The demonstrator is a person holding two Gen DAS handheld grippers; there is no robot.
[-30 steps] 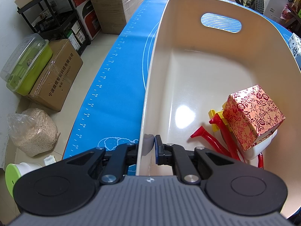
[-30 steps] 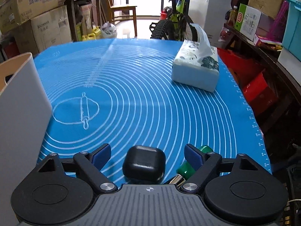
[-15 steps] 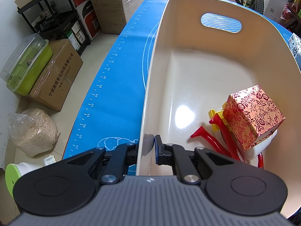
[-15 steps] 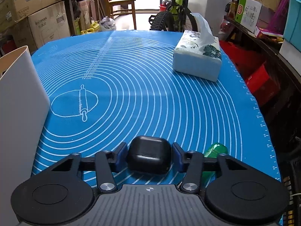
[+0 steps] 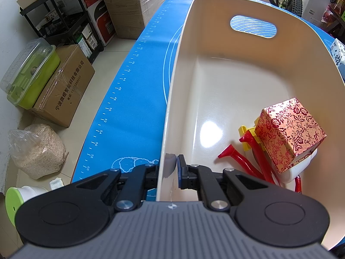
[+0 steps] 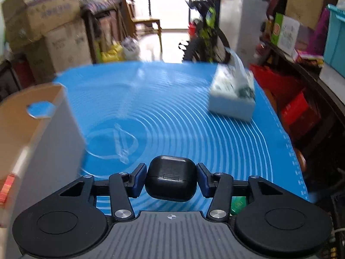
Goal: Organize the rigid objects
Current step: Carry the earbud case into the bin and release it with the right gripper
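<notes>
Cream bin [image 5: 248, 82], patterned box [image 5: 289, 133], red tools [image 5: 248, 164]

Floor [image 5: 103, 69]: pale tiles lying beside the counter [image 5: 138, 99].
Shelving [image 5: 56, 15]: black rack standing against the wall.
Doorway [image 6: 166, 2]: daylight pouring in.
Chair [image 6: 146, 23]: wooden, standing near doorway.

1. A blue mat [image 6: 172, 112] printed with white concentric rings is covering the tabletop.
2. A cream bin [image 5: 237, 82] with a handle cutout is sitting directly on the mat along its left side.
3. A tissue box [image 6: 231, 96] is lying on the mat toward the far right, well apart from the bin.
4. A green item [image 6: 238, 202] is lying on the mat at the near right, mostly hidden.
</notes>
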